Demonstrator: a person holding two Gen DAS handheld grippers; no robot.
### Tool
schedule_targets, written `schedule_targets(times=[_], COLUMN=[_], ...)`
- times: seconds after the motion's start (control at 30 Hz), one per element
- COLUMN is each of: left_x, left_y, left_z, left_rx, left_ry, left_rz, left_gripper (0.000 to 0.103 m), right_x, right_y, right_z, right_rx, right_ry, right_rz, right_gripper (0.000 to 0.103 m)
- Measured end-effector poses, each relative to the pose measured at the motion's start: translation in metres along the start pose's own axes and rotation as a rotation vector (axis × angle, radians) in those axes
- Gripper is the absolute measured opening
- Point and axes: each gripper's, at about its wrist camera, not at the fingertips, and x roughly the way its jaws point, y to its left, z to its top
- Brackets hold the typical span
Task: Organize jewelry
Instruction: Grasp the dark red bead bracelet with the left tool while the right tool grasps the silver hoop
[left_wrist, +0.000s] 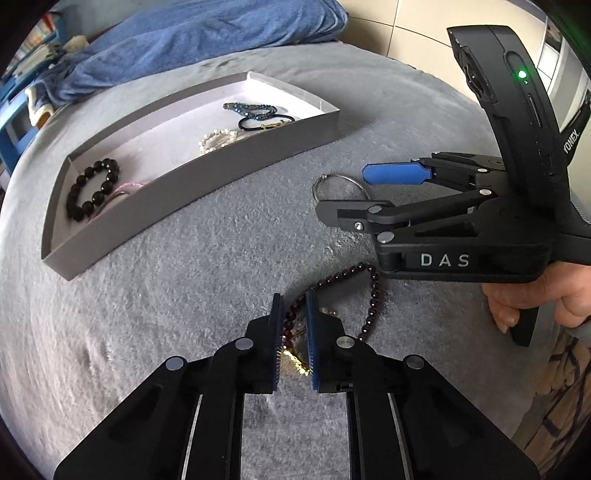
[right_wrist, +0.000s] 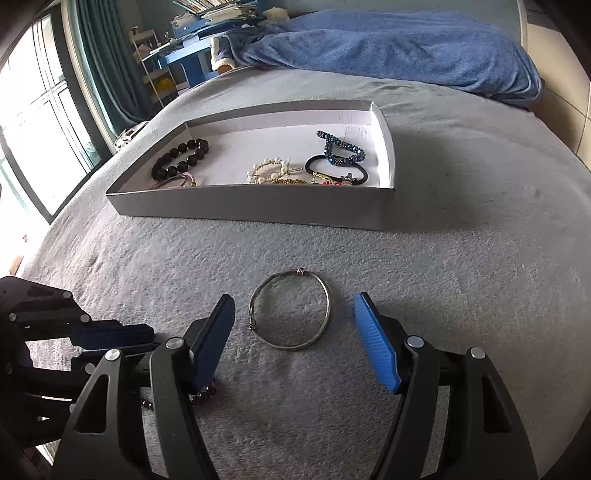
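Since your left tongs (left_wrist: 293, 332) already sit narrowed around the dark bead string (left_wrist: 371, 302), with a gold piece (left_wrist: 293, 360) between the pads too, finish that squeeze before you lift. The pads look close to touching the beads, though I can't tell for sure whether they grip yet. Most of the string trails off to the right of those tongs, so raise it slowly and let the loose end hang free, clear of the other tool.

Your right tongs (right_wrist: 295, 332) stand wide, one pad on each side of the silver bangle (right_wrist: 290, 310), which lies flat on the grey blanket (right_wrist: 443, 295) between them. Tilt down so the pads meet the thin wire rim, not the cloth. The grey tray (right_wrist: 258, 206) lies straight ahead of both tongs, already holding bracelets and a hair tie; aim for its bare part.
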Motion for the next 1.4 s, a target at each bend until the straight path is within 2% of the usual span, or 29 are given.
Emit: schedule_targets(times=[0.57,0.63,0.7,0.77,1.13,1.27,1.4], left_x=[-0.005,-0.004,-0.004,-0.004,-0.012,-0.011,-0.002], left_y=[0.001,0.001,0.000,0.001,0.002,0.001,-0.001], left_z=[-0.012,-0.011,-0.009,-0.009,-0.008,-0.008,-0.006], left_rx=[-0.031,-0.032,-0.030,-0.034,-0.045,-0.036,-0.022], left_ry=[-0.038,-0.036,-0.030,-0.027,-0.036,-0.025,-0.006], left_rz=[-0.019,-0.021,-0.024,-0.041,-0.090,-0.087,-0.070], left_gripper=[0.013,0.013,0.012,0.008,0.006,0.007,0.015], right_x=[0.008,0.008,0.007,0.006,0.004,0.004,0.005], right_y=[0.008,0.008,0.009,0.009,0.008,0.008,0.009], right_z=[-0.002,-0.003,-0.003,-0.003,-0.004,-0.004,-0.004], right_rx=[-0.050,-0.052,-0.054,-0.058,-0.054,-0.052,-0.054], right_ry=[0.001,-0.005,-0.009,-0.013,-0.014,-0.013,-0.011], right_rz=[-0.056,-0.065,-0.068,-0.066,-0.058,-0.057,-0.062], right_gripper=[0.070,0.066,0.054,0.047,0.047,0.047,0.047])
